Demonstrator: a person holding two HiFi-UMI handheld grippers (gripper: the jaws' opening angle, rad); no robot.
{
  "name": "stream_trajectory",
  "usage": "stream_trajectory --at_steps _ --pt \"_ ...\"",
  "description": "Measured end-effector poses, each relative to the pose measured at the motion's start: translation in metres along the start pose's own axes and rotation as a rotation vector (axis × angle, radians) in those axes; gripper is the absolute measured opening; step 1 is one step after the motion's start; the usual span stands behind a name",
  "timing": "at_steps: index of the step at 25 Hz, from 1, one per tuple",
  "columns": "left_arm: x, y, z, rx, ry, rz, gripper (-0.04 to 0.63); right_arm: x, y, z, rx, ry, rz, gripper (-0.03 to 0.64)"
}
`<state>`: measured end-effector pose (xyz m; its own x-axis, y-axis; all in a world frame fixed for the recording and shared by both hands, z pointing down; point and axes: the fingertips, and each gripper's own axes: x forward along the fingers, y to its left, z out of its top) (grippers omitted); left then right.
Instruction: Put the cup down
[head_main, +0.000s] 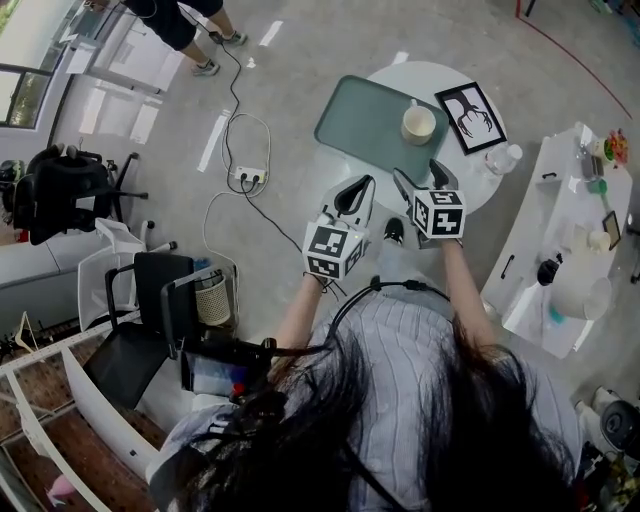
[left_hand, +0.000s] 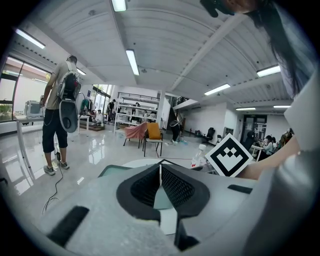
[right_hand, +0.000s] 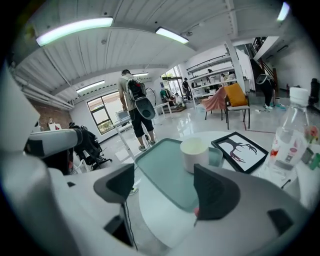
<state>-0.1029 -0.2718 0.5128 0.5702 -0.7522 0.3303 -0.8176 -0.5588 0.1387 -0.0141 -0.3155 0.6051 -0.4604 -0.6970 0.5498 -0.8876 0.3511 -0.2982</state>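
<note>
From above, the cup (head_main: 418, 124) stands upright on the green tray (head_main: 350, 120) on the round white table (head_main: 470, 187), just left of a framed picture (head_main: 470, 117). Both grippers hang at the near side, left gripper (head_main: 358, 190) and right gripper (head_main: 420, 176), apart from the cup.

Left gripper view: its fingers (left_hand: 175, 186) are pressed together, with nothing between them.

Right gripper view: the fingers (right_hand: 215, 190) are spread wide and empty. The cup (right_hand: 195, 154) sits beyond them on the tray (right_hand: 160, 175), with a bottle (right_hand: 287, 145) to the right.
</note>
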Motion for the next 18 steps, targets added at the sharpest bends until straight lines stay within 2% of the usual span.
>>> stream_trajectory --at_steps 6,12,18 --pt "-0.03 -0.018 -0.01 0.012 -0.017 0.001 0.017 -0.029 0.032 -0.01 -0.021 -0.031 0.045 0.355" --pt "-0.072 -0.031 -0.023 0.018 -0.027 0.016 0.017 -0.063 0.062 -0.019 0.001 -0.086 0.051 0.236" --pt "-0.114 -0.049 -0.033 0.018 -0.051 0.023 0.017 -0.104 0.091 -0.037 0.037 -0.114 0.066 0.215"
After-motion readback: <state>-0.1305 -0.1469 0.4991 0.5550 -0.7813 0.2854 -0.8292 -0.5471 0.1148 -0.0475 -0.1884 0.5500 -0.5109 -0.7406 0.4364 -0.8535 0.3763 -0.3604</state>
